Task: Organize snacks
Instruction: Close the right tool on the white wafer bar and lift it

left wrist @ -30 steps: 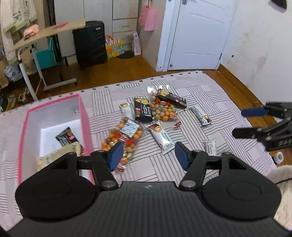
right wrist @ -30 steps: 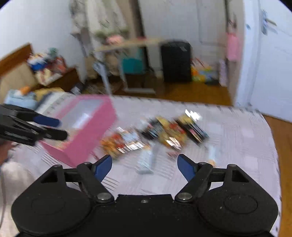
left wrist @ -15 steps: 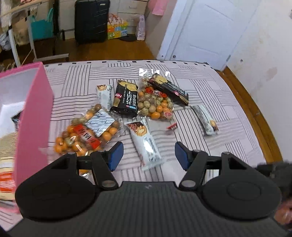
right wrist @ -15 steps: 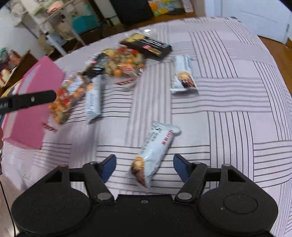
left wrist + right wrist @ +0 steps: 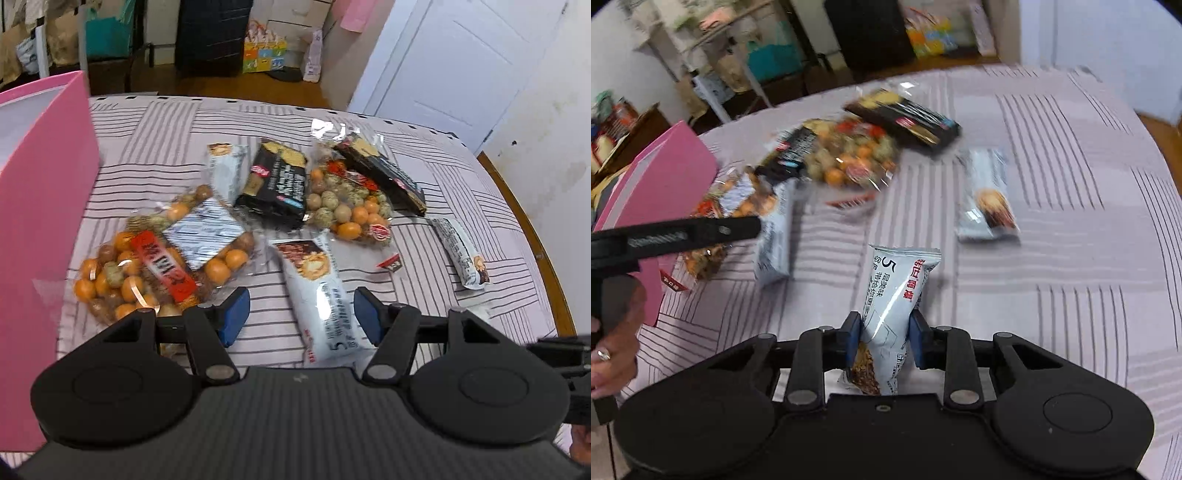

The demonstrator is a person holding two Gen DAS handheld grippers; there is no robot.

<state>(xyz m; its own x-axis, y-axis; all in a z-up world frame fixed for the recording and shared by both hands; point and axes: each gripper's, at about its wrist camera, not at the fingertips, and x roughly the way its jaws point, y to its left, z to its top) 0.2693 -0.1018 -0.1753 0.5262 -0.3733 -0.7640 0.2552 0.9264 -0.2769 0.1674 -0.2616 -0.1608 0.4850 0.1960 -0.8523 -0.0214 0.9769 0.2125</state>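
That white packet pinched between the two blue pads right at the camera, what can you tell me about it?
The white snack packet is a long, glossy pillow-style wrapper, plastic by its shine, with a crimped far end, a big "5", red and dark printed characters, and a picture of a brown, nutty snack at the near end. The right gripper is shut on its middle, blue pads pressing both sides. It points away from the camera over the striped cloth.

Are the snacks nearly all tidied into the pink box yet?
Not yet, just getting going. The right gripper has its fingers shut on one white snack bar. The left gripper is open over another white bar. Two nut bags, dark packets and more bars remain on the striped cloth, outside the pink box.
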